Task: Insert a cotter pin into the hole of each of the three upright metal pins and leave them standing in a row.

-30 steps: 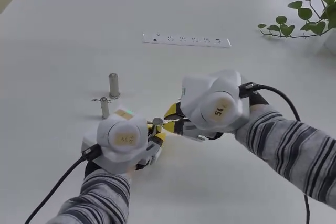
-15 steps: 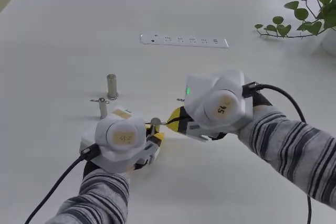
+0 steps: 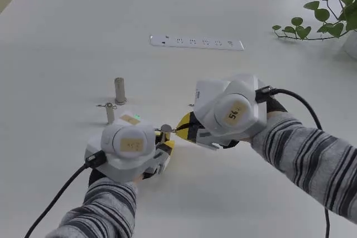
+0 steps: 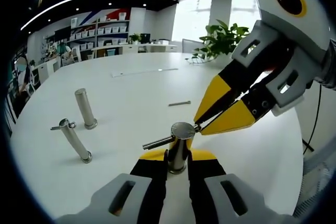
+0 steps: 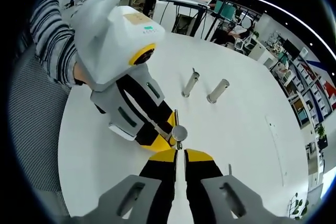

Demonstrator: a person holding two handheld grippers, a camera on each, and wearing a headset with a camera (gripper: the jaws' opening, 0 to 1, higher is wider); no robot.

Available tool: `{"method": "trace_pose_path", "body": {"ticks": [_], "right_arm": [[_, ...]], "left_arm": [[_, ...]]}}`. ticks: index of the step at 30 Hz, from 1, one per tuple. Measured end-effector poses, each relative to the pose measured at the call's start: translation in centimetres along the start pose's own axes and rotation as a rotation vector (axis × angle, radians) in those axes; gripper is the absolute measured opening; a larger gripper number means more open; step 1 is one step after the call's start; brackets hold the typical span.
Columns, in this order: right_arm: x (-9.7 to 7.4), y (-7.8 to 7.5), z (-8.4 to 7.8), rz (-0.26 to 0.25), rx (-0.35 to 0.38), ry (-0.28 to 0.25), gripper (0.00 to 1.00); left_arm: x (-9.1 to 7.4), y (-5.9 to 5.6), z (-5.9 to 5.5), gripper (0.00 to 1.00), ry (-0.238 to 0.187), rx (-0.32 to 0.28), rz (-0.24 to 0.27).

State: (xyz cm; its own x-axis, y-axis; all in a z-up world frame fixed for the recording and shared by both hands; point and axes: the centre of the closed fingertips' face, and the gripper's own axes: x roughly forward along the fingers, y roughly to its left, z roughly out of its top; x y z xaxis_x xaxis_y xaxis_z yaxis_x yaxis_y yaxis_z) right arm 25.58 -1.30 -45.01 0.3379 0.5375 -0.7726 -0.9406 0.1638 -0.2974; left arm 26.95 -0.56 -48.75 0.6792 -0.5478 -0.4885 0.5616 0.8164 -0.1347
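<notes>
My left gripper (image 3: 165,141) (image 4: 177,157) is shut on the base of an upright metal pin (image 3: 165,130) (image 4: 179,145) (image 5: 179,132). A cotter pin (image 4: 158,142) (image 5: 176,117) passes through the hole near its head. My right gripper (image 3: 179,129) (image 5: 179,153), coming in from the right (image 4: 199,126), is shut on the cotter pin's other end. Two more metal pins stand at the left. The nearer pin (image 3: 110,113) (image 4: 73,140) carries a cotter pin. The farther pin (image 3: 119,90) (image 4: 84,108) has none.
A loose cotter pin (image 4: 179,103) (image 5: 229,170) lies on the white table behind the grippers. A white power strip (image 3: 196,42) lies farther back. A potted plant (image 3: 329,12) trails over the far right corner. Cables run from both grippers toward me.
The right gripper has edged slightly left toward the held pin. The left gripper and the two standing pins stay where they were.
</notes>
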Motion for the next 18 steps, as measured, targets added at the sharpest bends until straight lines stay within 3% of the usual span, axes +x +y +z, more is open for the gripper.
{"method": "trace_pose_path", "body": {"ticks": [7,13,16,18], "right_arm": [[0.1,-0.2,0.9,-0.005,0.032,-0.035,0.09],[0.5,0.0,1.5,0.021,0.116,-0.069,0.13],[1.2,0.6,1.7,0.064,0.221,-0.084,0.13],[1.4,0.3,1.8,0.065,0.247,-0.1,0.11]], "left_arm": [[-0.4,0.5,-0.4,0.18,0.014,0.01,0.038],[-1.8,1.0,0.2,0.23,-0.005,0.003,0.046],[-2.3,1.2,0.6,0.28,-0.012,-0.012,0.045],[-2.8,1.2,0.7,0.29,-0.013,-0.018,0.04]]}}
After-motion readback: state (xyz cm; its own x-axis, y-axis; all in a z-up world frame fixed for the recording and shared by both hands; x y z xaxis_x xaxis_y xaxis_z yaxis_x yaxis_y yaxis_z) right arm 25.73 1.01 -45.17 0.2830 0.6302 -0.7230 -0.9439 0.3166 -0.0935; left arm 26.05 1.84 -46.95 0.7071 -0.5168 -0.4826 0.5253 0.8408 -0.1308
